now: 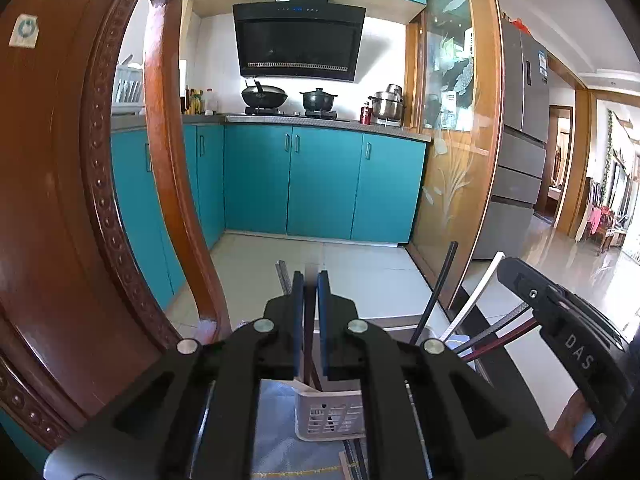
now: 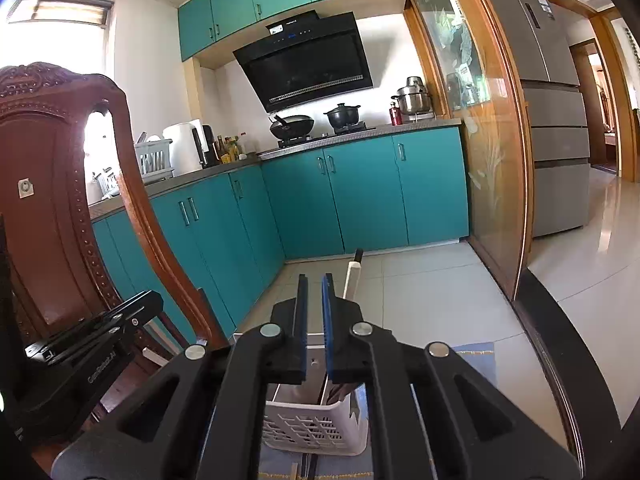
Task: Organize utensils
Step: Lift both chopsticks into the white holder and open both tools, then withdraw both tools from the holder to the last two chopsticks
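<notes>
Left wrist view: left gripper (image 1: pixel 311 280) jaws near shut, pinching dark chopstick (image 1: pixel 308 344) that runs down into white basket (image 1: pixel 330 420) on blue mat; lower straight, release only once tip inside rim; gripper tilts slightly down over basket

Right wrist view: right gripper (image 2: pixel 314 280) jaws near shut, nothing clearly between; basket (image 2: pixel 308 428) directly below; white chopstick (image 2: pixel 353 280) stands just beside right jaw; keep clear of left gripper (image 2: pixel 80 344), chair (image 2: pixel 48 184)

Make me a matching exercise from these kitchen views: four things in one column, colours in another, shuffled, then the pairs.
Things:
1. lower cabinets
2. utensil basket
3. range hood
4. carved chair

Colours:
A. black
B. reddish brown
C. teal
D. white

Pairs: 1-C, 2-D, 3-A, 4-B
</notes>
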`<action>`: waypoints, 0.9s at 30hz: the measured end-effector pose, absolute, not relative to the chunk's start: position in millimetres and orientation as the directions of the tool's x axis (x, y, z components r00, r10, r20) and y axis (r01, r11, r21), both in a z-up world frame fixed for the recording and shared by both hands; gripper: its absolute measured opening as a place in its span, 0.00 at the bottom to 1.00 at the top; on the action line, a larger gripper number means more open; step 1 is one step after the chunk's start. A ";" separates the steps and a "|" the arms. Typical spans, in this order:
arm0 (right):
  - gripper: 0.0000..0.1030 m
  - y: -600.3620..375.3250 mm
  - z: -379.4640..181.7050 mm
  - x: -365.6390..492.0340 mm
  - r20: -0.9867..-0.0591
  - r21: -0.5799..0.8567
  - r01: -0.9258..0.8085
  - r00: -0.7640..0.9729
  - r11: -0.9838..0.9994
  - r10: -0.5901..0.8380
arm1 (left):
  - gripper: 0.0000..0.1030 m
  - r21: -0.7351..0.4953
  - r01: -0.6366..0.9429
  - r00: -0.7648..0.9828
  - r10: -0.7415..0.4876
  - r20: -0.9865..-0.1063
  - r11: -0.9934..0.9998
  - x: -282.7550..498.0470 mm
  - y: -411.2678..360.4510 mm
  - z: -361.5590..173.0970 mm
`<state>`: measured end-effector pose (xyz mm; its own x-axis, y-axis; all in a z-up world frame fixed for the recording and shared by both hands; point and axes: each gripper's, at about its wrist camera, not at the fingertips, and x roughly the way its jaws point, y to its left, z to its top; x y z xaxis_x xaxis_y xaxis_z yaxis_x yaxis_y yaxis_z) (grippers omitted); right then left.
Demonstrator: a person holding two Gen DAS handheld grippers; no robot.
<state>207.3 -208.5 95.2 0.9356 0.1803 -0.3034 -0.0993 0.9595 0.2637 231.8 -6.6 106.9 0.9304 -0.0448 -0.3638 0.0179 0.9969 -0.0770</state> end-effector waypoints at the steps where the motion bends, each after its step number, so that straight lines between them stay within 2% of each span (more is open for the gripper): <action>1: 0.13 -209.2 95.7 205.7 -0.304 0.269 -0.105 0.934 0.958 0.188 | 0.10 -0.084 0.018 0.931 -0.047 -0.363 0.996 231.6 -5.8 107.5; 2: 0.19 -210.1 96.2 204.3 -0.303 0.273 -0.109 0.933 0.956 0.193 | 0.15 -0.092 0.020 0.930 -0.052 -0.364 0.996 231.7 -4.3 108.0; 8: 0.37 -213.9 98.4 176.4 -0.250 0.281 -0.158 0.940 0.947 0.231 | 0.34 -0.150 0.026 0.941 -0.075 -0.329 0.988 222.5 4.6 113.3; 9: 0.38 -213.1 96.5 171.0 -0.241 0.272 -0.169 0.941 0.947 0.237 | 0.40 -0.159 0.024 0.946 -0.073 -0.315 0.987 218.2 6.3 114.2; 11: 0.39 -207.1 82.3 158.2 -0.246 0.232 -0.216 0.930 0.948 0.272 | 0.43 -0.163 0.012 0.958 -0.058 -0.282 0.987 207.5 10.3 115.6; 14: 0.40 -189.4 48.1 154.4 -0.362 0.140 -0.243 0.890 0.960 0.278 | 0.44 -0.141 -0.025 0.968 -0.012 -0.252 0.990 192.0 13.4 110.0; 16: 0.39 -176.6 15.0 163.6 -0.509 0.105 -0.235 0.822 0.966 0.255 | 0.47 -0.128 -0.041 0.969 0.008 -0.249 0.991 183.0 15.6 99.9; 18: 0.40 -165.9 -22.5 179.9 -0.661 0.121 -0.229 0.707 0.966 0.251 | 0.51 -0.110 -0.055 0.961 0.022 -0.277 0.992 177.2 17.4 84.3; 20: 0.39 -157.2 -49.0 192.3 -0.749 0.120 -0.217 0.621 0.969 0.232 | 0.51 -0.106 -0.057 0.945 0.019 -0.326 0.993 176.3 18.3 71.5; 24: 0.39 -145.7 -81.0 206.8 -0.817 0.081 -0.176 0.552 0.981 0.167 | 0.53 -0.129 -0.040 0.920 -0.014 -0.392 0.991 170.1 22.0 53.7; 27: 0.39 -140.6 -92.1 210.4 -0.831 0.078 -0.169 0.533 0.983 0.158 | 0.57 -0.100 -0.049 0.918 0.006 -0.396 0.994 164.2 22.2 49.1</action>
